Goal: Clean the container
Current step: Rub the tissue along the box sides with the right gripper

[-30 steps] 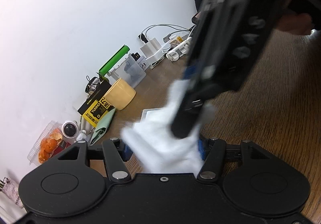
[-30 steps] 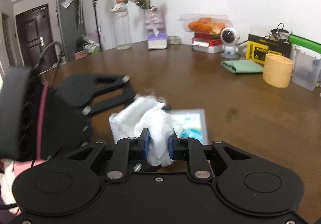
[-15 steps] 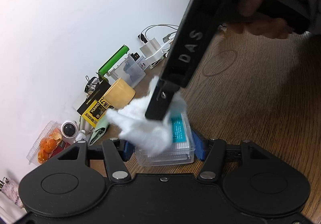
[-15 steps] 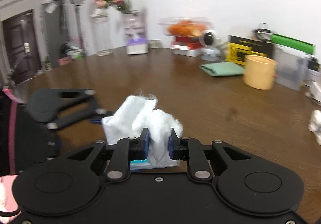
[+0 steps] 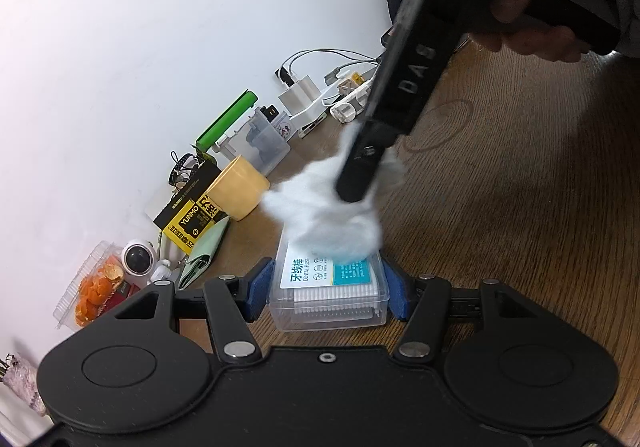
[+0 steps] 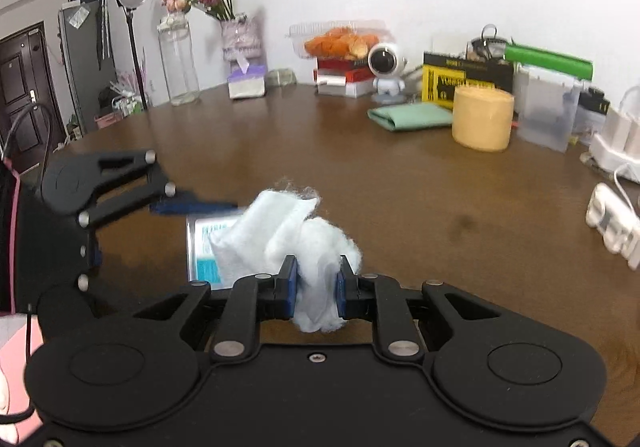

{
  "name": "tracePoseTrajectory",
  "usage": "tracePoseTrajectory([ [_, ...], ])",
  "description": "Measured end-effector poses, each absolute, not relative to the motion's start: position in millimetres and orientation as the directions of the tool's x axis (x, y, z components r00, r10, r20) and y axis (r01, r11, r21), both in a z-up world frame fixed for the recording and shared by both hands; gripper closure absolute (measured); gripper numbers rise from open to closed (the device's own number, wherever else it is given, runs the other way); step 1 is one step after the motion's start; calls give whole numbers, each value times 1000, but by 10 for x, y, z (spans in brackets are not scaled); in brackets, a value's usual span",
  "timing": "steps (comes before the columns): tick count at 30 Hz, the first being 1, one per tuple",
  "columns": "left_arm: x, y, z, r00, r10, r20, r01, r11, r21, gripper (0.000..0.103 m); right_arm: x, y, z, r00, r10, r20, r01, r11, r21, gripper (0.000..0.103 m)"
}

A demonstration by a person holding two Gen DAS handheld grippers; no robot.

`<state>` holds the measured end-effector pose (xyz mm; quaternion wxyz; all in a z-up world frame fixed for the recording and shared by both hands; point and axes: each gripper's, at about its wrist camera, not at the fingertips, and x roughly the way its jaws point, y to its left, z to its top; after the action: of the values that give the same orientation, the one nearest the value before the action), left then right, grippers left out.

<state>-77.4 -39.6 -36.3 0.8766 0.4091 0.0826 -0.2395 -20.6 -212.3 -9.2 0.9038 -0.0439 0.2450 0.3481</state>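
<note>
A clear plastic dental floss box (image 5: 330, 289) with a white and teal label lies flat on the brown wooden table (image 5: 520, 207). My left gripper (image 5: 326, 291) is shut on its two sides with blue pads. My right gripper (image 6: 317, 281) is shut on a white cotton wad (image 6: 288, 235). In the left wrist view that cotton wad (image 5: 324, 219) rests on the far end of the box lid, under the black right gripper (image 5: 360, 183). In the right wrist view the box (image 6: 202, 243) shows partly, behind the wad, with the left gripper's blue fingers (image 6: 192, 207) beside it.
Along the wall stand a yellow cup (image 5: 236, 193), a yellow-black box (image 5: 190, 217), a green wallet (image 5: 202, 255), a clear bin (image 5: 260, 143), a small white camera (image 5: 138, 261), a tub of orange peel (image 5: 90, 291) and chargers with cables (image 5: 320, 99). A hand (image 5: 540, 7) holds the right gripper.
The right gripper with the cotton wad has swept across the box lid from the near end to the far end, uncovering the label. The left gripper and the box stayed put.
</note>
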Motion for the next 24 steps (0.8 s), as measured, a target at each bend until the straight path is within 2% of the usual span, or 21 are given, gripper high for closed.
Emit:
tracePoseTrajectory([
  [6,-775,-397,-366,871,-352,-343,489,552,676,46,-299,-1924,-145,582,664,-469,-713,694,99,83],
  [24,-801,-397,-372,871,-352,-343,489,552,675,46,-338,-1980,-175,586,657,-474,-696,708,119,81],
])
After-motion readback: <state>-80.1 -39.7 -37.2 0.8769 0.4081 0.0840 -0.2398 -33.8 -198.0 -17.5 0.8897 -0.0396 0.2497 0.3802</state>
